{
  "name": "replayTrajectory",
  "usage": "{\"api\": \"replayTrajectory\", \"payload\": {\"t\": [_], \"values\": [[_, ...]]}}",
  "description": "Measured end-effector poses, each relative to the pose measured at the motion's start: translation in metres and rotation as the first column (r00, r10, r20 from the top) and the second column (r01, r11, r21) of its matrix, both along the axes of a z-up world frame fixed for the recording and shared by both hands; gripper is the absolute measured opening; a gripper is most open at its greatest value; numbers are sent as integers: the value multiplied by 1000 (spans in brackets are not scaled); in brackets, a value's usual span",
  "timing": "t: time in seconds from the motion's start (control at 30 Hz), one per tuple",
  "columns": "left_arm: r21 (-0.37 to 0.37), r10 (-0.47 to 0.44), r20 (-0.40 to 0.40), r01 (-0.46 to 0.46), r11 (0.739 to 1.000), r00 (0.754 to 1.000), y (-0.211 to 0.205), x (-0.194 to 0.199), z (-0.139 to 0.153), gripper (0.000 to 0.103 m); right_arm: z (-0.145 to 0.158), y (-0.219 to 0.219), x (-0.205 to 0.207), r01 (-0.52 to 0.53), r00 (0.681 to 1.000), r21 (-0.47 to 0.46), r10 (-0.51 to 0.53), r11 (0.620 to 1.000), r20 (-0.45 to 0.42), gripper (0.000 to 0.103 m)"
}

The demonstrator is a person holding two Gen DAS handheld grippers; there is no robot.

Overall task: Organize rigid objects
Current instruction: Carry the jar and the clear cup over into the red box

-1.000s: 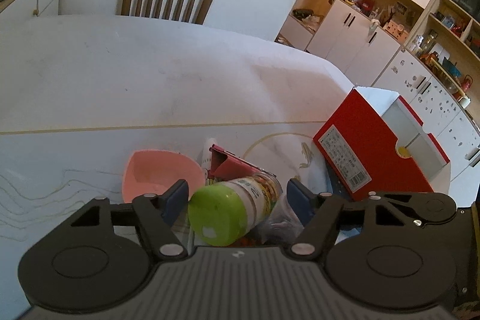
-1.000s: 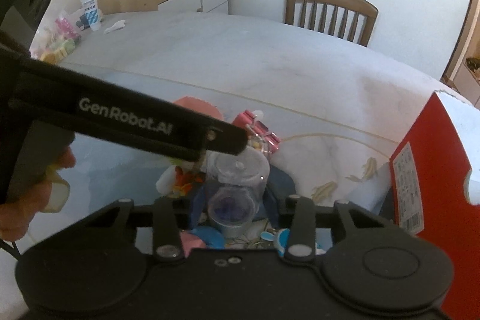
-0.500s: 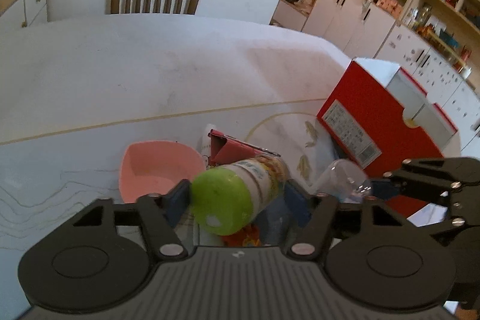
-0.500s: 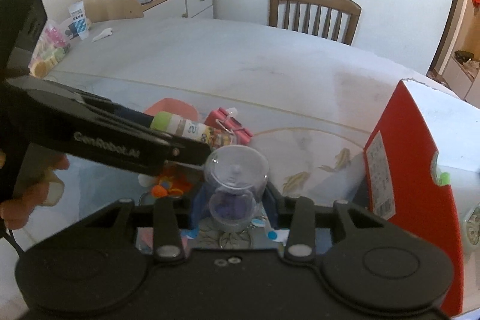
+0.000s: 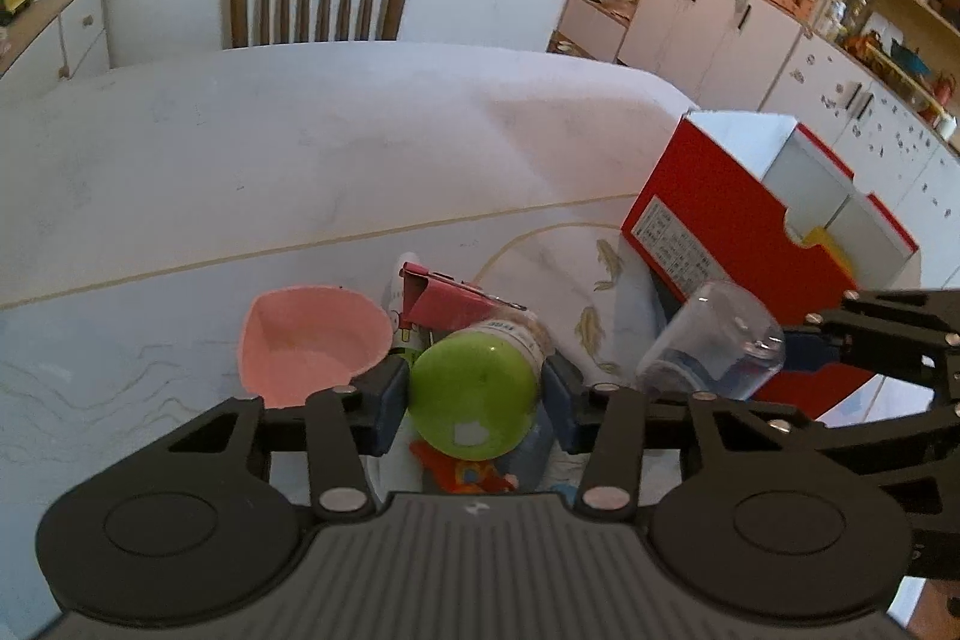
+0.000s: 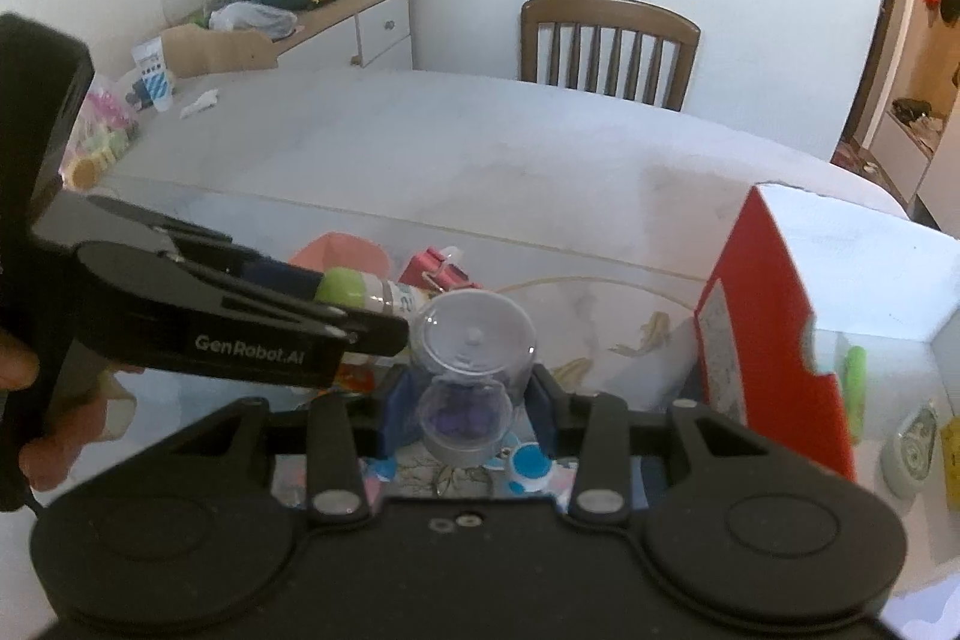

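Jaws on the left gripper are closing in on a lying-down bottle with a round lime-green cap, and the blue pads look like they're right up against the cap on both sides. Jaws on the right gripper are clamped on a clear plastic capsule jar with something purple inside, holding it up off the white marble-look table. Just left of the left jaws sits a pink heart-shaped plastic bowl, and right behind them a small dark pink carton. Off to the right of both grippers stands an open red cardboard box.
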State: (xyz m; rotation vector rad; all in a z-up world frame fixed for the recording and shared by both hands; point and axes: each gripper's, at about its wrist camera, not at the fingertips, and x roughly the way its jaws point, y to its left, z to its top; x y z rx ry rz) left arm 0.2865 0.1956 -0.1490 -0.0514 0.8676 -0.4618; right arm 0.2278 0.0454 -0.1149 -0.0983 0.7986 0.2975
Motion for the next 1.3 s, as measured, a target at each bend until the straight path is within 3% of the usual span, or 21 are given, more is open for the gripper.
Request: {"api": "replayTrajectory", "payload": {"t": [0.3,0.67,0.97,1.3], "values": [[-10,37,5,-37,999,999,3,-18,22,46,27,-20,-26,29,999,7,-30,1000,12,39],[-29,25,19,-25,999,1000,-18,-40,71,46,68,-71,-44,93,995,30,-94,995,40,39],[-61,-21,51,24,998,998,-67,-46,108,47,84,-127,-44,143,985,31,-145,989,91,39],[-69,-29,56,33,997,998,-138,-39,126,47,74,-199,-34,161,984,7,-161,987,76,39]]}}
